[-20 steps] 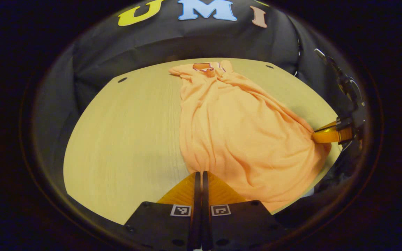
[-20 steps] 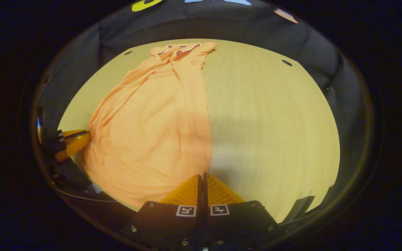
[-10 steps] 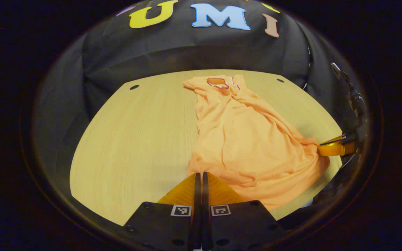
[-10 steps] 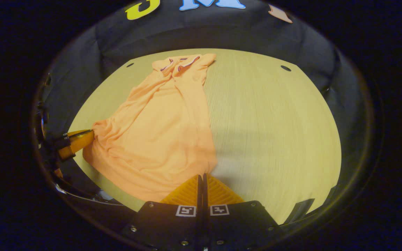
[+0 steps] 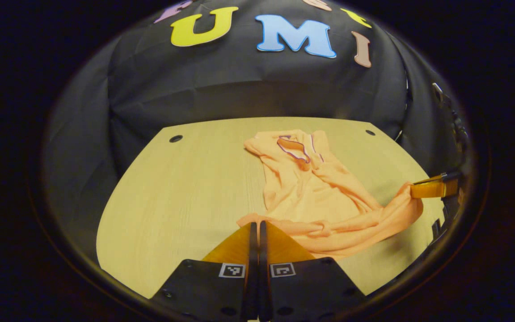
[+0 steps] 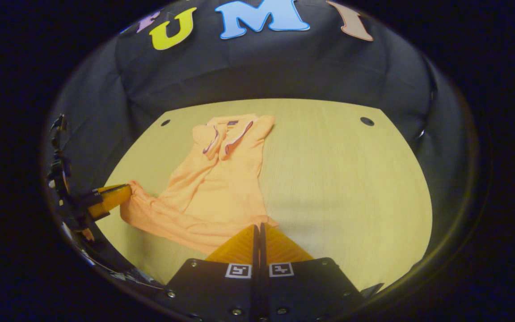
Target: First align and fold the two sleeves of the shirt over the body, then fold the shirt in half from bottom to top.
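**Orange polo shirt pinched at both hem corners**

We see the orange polo shirt [image 5: 311, 188] lying on the wooden table [image 5: 181, 192], its collar [image 5: 295, 147] with dark trim at the far end, toward the black cloth wall [image 5: 239, 85]. Both sleeves appear folded in over the body, which runs as a narrow strip from the collar toward us. The hem end is raised and bunched into a sagging band stretched between the two tongs.

In the left gripper view, the left tongs [image 5: 255, 226] are pressed together on the hem corner nearest that camera, with fabric gathered at their tips. Off from that hem corner, the right tongs [image 5: 434, 188] pinch the opposite corner, the cloth pulled up to them.

In the right gripper view, we see the shirt [image 6: 219, 179] from the other side: the right tongs [image 6: 257, 229] closed on the hem edge, and the left tongs [image 6: 114, 197] clamping the far corner of the band. The table [image 6: 342, 179] shows two dark round holes near its far edge, either side of the collar.
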The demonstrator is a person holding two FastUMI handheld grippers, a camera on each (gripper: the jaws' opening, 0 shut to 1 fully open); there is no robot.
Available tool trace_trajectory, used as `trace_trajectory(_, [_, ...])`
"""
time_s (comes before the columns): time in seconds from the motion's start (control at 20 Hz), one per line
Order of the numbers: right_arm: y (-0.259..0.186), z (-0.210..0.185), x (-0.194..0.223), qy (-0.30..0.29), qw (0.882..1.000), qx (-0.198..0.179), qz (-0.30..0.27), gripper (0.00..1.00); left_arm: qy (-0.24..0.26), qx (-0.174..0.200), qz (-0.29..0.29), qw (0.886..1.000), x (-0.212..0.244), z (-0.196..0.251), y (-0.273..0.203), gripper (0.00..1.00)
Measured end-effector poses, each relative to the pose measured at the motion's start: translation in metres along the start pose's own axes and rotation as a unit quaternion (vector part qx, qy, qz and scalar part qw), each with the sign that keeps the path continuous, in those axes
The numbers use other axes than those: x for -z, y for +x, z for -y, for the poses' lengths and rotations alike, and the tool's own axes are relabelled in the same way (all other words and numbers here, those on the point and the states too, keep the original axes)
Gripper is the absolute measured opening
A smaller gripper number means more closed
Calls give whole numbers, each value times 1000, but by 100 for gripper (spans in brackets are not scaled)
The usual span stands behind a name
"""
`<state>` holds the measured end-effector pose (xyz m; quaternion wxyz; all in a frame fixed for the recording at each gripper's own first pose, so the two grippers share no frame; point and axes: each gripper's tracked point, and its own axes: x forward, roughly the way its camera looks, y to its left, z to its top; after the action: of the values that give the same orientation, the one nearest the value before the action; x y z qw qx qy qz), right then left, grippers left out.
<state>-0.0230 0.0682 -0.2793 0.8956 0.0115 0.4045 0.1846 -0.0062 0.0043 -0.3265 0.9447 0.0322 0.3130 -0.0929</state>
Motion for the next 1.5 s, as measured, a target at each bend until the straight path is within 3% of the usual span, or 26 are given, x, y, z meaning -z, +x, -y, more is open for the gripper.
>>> trace_trajectory(0.35, [40,8,-91,-8,999,-6,44,0,-8,-4,43,999,-89,-18,59,6])
trace_trajectory(0.65, [96,20,-176,-11,996,-12,86,0,-16,-2,87,996,-174,-37,130,6])
trace_trajectory(0.9, [153,33,-236,0,993,-11,119,0,-5,-1,110,994,-219,-50,200,6])
trace_trajectory(1.2, [222,49,-266,6,991,-6,132,0,-1,-1,145,989,-245,-58,273,6])
trace_trajectory(1.5, [270,67,-254,15,992,-1,125,0,-6,-2,138,990,-225,-62,322,5])
